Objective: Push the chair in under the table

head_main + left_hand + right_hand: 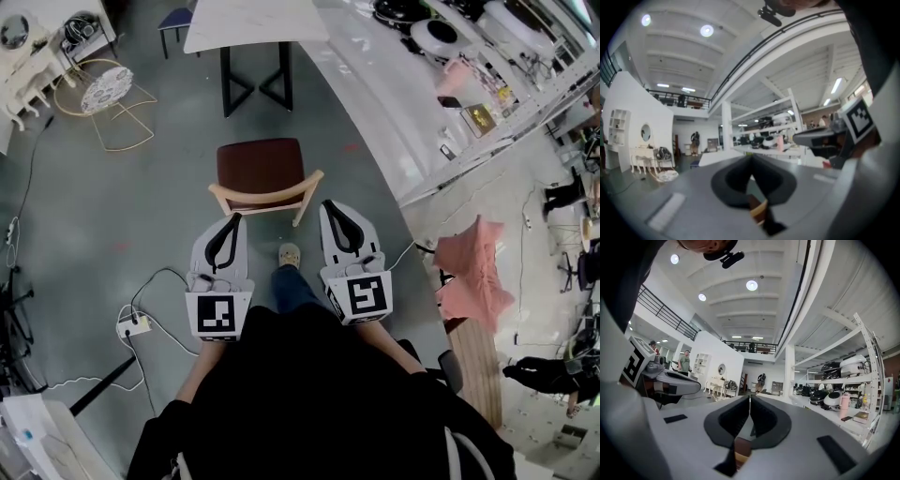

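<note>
Chair [261, 169] on open floor [169, 234], well apart from the table [246, 23], not yet pushed in. Left gripper [233, 218] and right gripper [329, 205], jaws closed and empty, sit just behind its backrest [267, 197]. Judged: whole push left to do.

grey floor [75, 211], white wall [708, 352], ceiling lights [751, 285]

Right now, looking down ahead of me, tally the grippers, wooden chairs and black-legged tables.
Grippers: 2, the left gripper and the right gripper
Chairs: 1, the brown-seated wooden chair
Tables: 1, the white-topped table with black legs
Total: 4
</note>
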Motion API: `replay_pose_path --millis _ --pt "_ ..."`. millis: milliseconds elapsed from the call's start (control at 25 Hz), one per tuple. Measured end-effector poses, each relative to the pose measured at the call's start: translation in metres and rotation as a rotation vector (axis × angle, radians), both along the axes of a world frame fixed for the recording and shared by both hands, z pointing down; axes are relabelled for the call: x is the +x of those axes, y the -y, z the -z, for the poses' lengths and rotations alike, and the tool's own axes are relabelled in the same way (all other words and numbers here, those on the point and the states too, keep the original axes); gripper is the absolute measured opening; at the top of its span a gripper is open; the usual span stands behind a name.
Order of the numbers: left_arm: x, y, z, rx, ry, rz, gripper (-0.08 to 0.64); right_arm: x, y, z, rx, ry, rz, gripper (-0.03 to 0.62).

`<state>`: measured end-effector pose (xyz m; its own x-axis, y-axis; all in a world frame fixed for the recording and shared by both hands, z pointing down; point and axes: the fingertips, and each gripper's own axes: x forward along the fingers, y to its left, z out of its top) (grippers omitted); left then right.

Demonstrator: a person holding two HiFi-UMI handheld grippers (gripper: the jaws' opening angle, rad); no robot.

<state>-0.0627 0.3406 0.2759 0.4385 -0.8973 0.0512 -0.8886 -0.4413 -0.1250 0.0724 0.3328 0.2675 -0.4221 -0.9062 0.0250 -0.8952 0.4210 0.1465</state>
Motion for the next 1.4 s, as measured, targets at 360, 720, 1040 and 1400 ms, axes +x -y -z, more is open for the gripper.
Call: replay_pose_path --millis 360,720,1040,1400 --pt "0.008 0.075 -0.019 0.025 0.048 -0.032 0.011 -0.015 0.077 -0.021 0.017 -0.093 0.126 0.023" --pt "0.004 0.136 -0.074 -0.111 0.104 -0.015 0.051 -0.018 0.139 -0.079 -0.154 -0.166 0.285 0.025" --pt "-0.003 0.157 -0.146 -0.301 0.227 -0.075 0.152 -0.009 0.168 -0.144 -0.305 -0.247 0.382 0.026" --pt "-0.007 0.154 -0.223 -0.482 0.398 -0.23 0.213 -0.007 0.162 -0.211 -0.489 -0.38 0.483 0.144"
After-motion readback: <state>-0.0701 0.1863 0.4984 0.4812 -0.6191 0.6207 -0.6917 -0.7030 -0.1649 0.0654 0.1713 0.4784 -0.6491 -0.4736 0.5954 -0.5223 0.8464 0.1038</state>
